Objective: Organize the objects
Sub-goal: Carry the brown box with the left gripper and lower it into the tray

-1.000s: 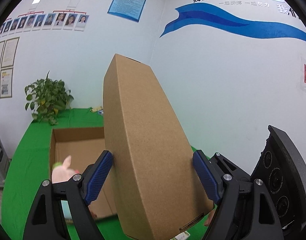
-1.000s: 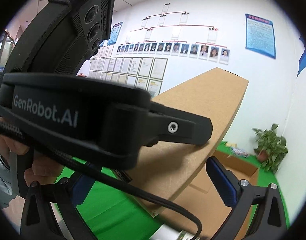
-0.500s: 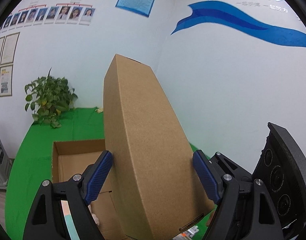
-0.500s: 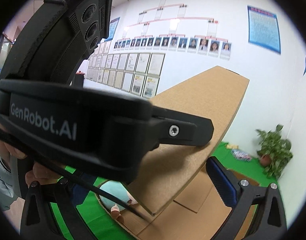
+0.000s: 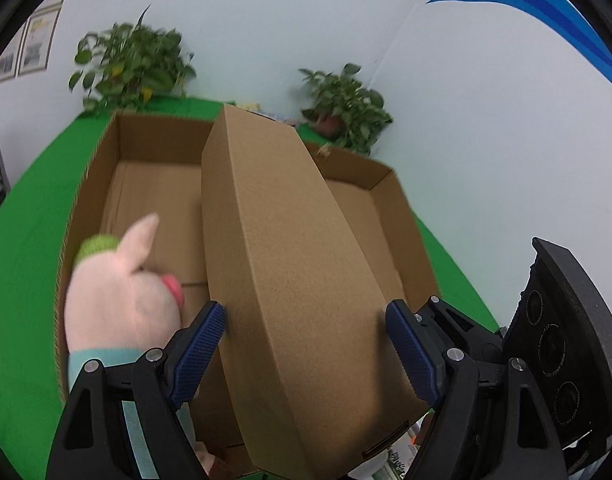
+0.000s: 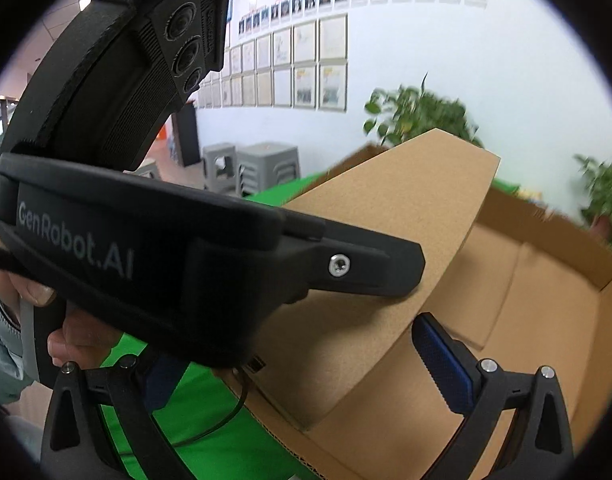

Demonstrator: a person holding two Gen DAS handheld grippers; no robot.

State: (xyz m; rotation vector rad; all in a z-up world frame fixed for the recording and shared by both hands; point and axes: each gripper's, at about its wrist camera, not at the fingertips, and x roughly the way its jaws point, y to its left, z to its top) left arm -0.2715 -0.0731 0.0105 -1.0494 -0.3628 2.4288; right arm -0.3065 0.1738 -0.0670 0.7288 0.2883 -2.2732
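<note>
— What are your left fingers doing?

— My left gripper [image 5: 306,344] is clamped on the closed cardboard box [image 5: 289,280], a blue pad [image 5: 197,354] pressed against each long side near its close end. The box tilts away from me, over the open carton [image 5: 390,196].

— And the right?

— My right gripper [image 6: 306,364] sits low beside the same box [image 6: 386,240]. Its right blue pad [image 6: 442,360] stands clear of the cardboard. The left one is hidden behind my other gripper's body, so I cannot tell how far the jaws are spread.

— What lies past the box?

— A pink plush pig [image 5: 121,292] sits in the carton's near left part, just beside my left pad. Beyond the carton is green table cloth [image 5: 21,248], then two potted plants [image 5: 133,60] against the wall.
</note>
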